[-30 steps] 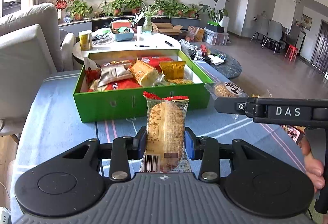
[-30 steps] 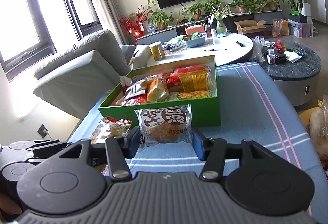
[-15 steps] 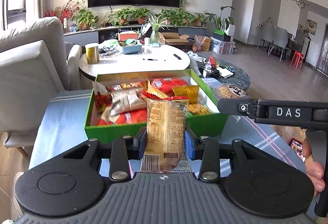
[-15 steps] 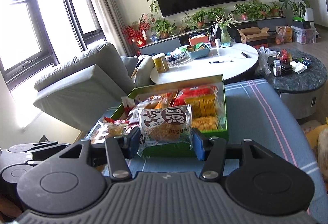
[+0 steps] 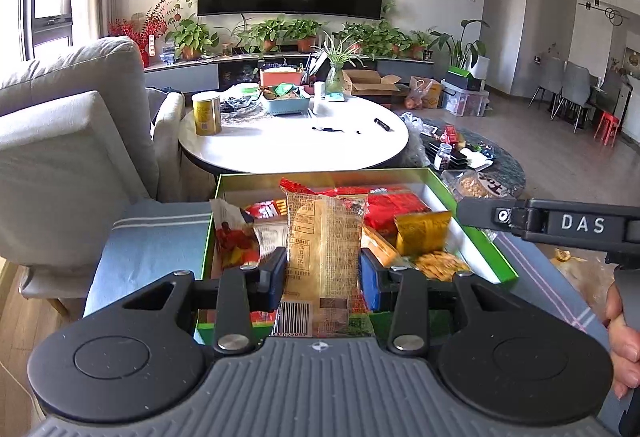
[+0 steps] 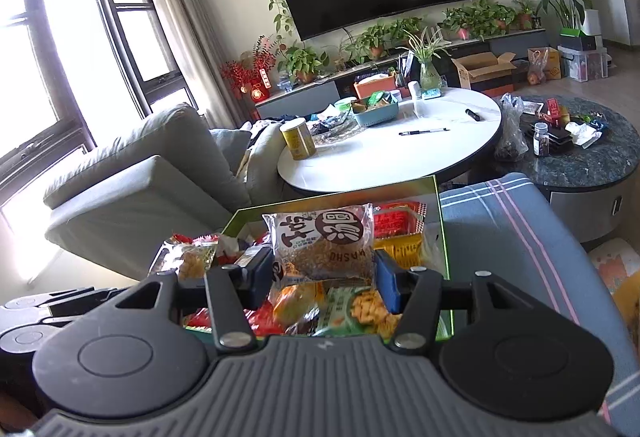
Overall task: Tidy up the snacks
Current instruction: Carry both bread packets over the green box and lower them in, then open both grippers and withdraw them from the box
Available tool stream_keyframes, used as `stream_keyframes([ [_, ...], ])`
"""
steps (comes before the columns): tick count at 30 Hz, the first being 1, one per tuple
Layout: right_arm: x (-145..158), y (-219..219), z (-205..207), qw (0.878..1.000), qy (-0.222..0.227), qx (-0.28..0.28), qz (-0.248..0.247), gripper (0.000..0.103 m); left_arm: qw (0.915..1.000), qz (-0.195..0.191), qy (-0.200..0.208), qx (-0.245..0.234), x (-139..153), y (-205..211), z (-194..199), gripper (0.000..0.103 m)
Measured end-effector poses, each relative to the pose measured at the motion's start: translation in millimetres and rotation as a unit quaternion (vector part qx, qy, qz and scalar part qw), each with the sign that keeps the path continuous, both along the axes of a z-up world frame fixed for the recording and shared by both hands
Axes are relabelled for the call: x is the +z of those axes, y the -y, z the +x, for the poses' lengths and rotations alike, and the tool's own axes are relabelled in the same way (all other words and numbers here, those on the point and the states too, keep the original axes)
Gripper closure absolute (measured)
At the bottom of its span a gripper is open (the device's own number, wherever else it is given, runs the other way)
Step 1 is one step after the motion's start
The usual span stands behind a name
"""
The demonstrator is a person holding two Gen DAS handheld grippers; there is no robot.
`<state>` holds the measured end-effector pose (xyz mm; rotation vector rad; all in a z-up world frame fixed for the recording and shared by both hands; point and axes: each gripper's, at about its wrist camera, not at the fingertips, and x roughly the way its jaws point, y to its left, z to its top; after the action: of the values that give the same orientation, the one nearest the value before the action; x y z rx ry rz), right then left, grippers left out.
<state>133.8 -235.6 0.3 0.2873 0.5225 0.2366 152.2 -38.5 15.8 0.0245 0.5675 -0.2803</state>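
Both grippers now hang over the green cardboard snack box (image 5: 476, 221), left gripper (image 5: 323, 269) clamping a tall clear-wrapped biscuit pack (image 5: 324, 237), right gripper (image 6: 323, 269) pinching a clear round-cake packet (image 6: 323, 243); each hides snacks beneath.

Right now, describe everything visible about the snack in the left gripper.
The snack is a tall, narrow pack of clear crinkly plastic with a red serrated top edge, a pale golden pastry inside, fine print and a barcode at the bottom. It stands upright, clamped at its sides by the left gripper, above the near part of the green box. Only the pads touch it.
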Motion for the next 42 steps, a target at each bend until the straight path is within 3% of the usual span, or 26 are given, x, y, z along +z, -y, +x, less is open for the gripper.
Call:
stream_keyframes([
  [14, -20, -15, 33, 0.999, -0.034, -0.003, -0.012, 0.020, 0.9997, 0.002, -0.023, 0.002, -28, 1, 46, 0.068],
  [26, -26, -22, 48, 0.999, -0.045, -0.003, -0.021, 0.020, 0.9997, -0.005, -0.022, 0.005, -34, 3, 55, 0.067],
  [27, -26, -22, 49, 0.999, -0.045, -0.003, -0.022, 0.020, 0.9997, -0.005, -0.023, 0.006, -35, 4, 55, 0.066],
  [31, -26, -23, 48, 0.999, -0.040, -0.009, -0.025, 0.018, 0.9996, -0.006, -0.019, 0.021, -37, 2, 54, 0.042],
  [42, -16, -22, 28, 0.999, -0.028, -0.010, -0.026, 0.018, 0.9996, -0.002, -0.012, 0.025, -26, -2, 32, 0.036],
])
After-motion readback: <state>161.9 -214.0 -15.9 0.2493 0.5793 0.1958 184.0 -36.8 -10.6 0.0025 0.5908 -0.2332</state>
